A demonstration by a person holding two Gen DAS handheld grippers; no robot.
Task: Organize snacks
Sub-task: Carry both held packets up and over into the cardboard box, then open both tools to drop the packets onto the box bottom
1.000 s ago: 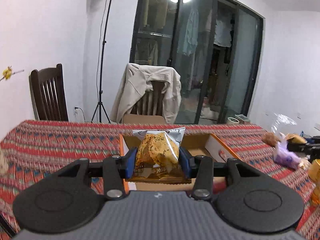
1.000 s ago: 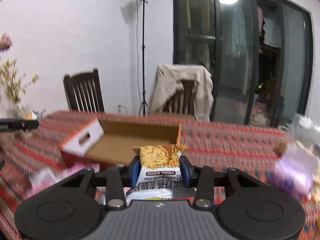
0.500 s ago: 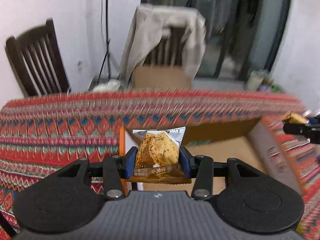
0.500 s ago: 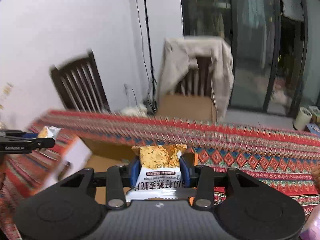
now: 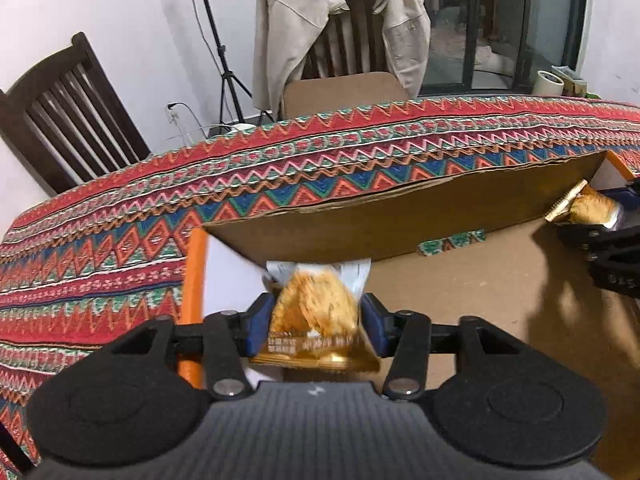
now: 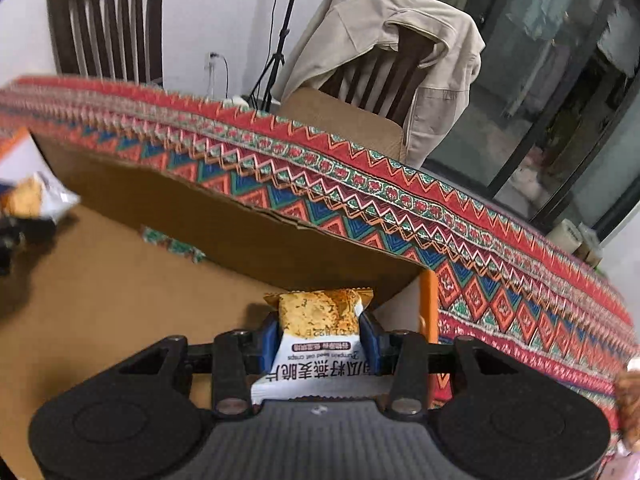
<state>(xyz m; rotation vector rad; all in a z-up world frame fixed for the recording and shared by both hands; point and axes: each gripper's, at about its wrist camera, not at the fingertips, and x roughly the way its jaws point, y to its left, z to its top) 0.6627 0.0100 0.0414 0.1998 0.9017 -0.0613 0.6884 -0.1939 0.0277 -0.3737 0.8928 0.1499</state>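
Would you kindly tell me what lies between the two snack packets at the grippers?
Only the cardboard box's bare floor lies between the near packet and the far packet, as the left wrist view shows.

Black tool (image 5: pixel 316 322), blue pads (image 5: pixel 256 322), silver screws, ribbed grey housing

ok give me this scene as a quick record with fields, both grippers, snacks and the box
left gripper: jaws opening, gold snack packet between its pads, over the box
right gripper: shut on white oat crisp packet, over the box
box: open cardboard box, orange edge, bare floor showing
table: red patterned tablecloth
background: two wooden chairs, beige jacket draped over one
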